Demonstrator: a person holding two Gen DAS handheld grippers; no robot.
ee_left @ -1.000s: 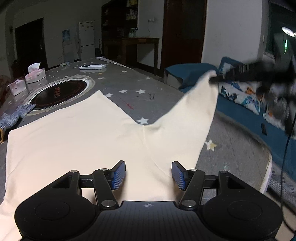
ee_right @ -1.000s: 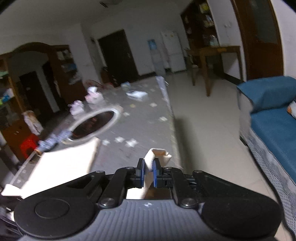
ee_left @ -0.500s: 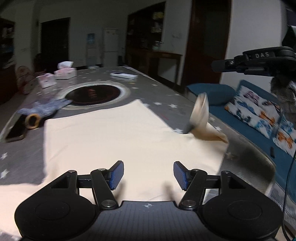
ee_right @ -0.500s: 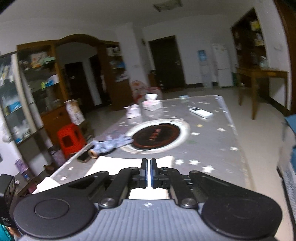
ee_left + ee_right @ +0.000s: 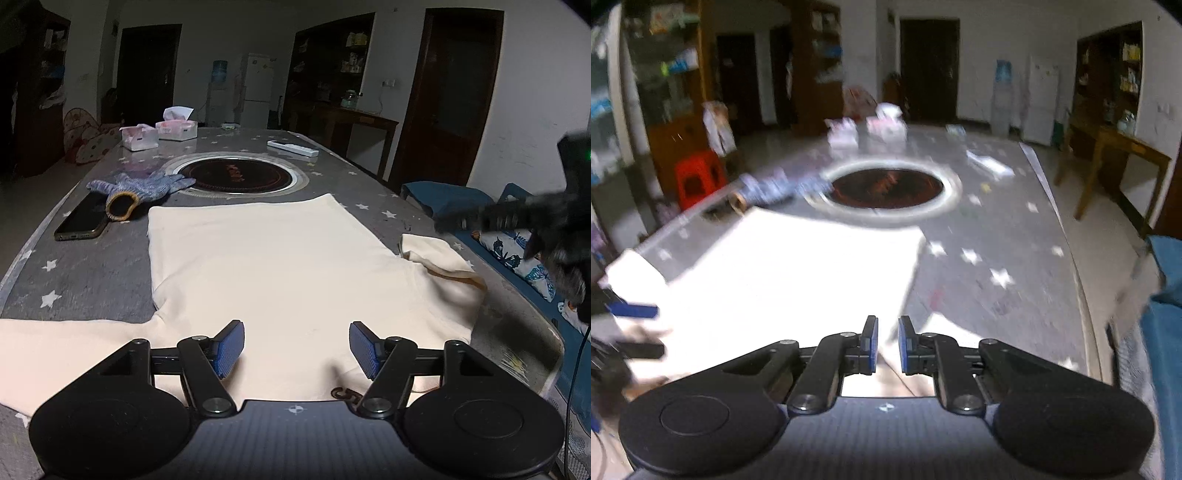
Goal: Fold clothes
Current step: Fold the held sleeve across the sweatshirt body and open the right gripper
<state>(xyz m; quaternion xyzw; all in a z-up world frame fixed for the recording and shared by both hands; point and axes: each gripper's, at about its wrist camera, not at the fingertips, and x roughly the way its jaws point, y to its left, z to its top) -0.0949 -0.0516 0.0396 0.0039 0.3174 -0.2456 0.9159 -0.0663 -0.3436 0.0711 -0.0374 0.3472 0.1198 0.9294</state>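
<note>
Cream knit shirt (image 5: 280,273) lies flat across the near half of the grey star-print tabletop (image 5: 85,266), smooth, soft weave, body roughly rectangular. Left sleeve (image 5: 62,350) runs out toward the tabletop's near-left edge; right sleeve (image 5: 436,254) is folded in, lying rumpled on the shirt's right shoulder near the right edge. A dark print shows at the near hem, partly hidden by the gripper body.

Left to right on the far side of the shirt: black slab phone (image 5: 83,221) by the left edge, glossy; blue-grey knitted work glove (image 5: 144,186) with tan cuff, its cuff end just beside the shirt's far-left corner; two pink-white tissue boxes (image 5: 159,133) further back; round black glass hob (image 5: 236,177) with a metal ring, set into the tabletop centre; white flat remote (image 5: 291,147) toward the far-right.

Left gripper (image 5: 295,349) hovers over the shirt's near hem, jaws wide apart, blue ribbed pads (image 5: 231,347) empty.

Right gripper (image 5: 886,345): jaws narrow, small gap, nothing clamped. Right wrist view is motion-blurred; shirt (image 5: 783,273) is blown out to white below it. From the left wrist view that gripper (image 5: 517,218) is a dark smear off the right edge, above the blue sofa (image 5: 450,195).
</note>
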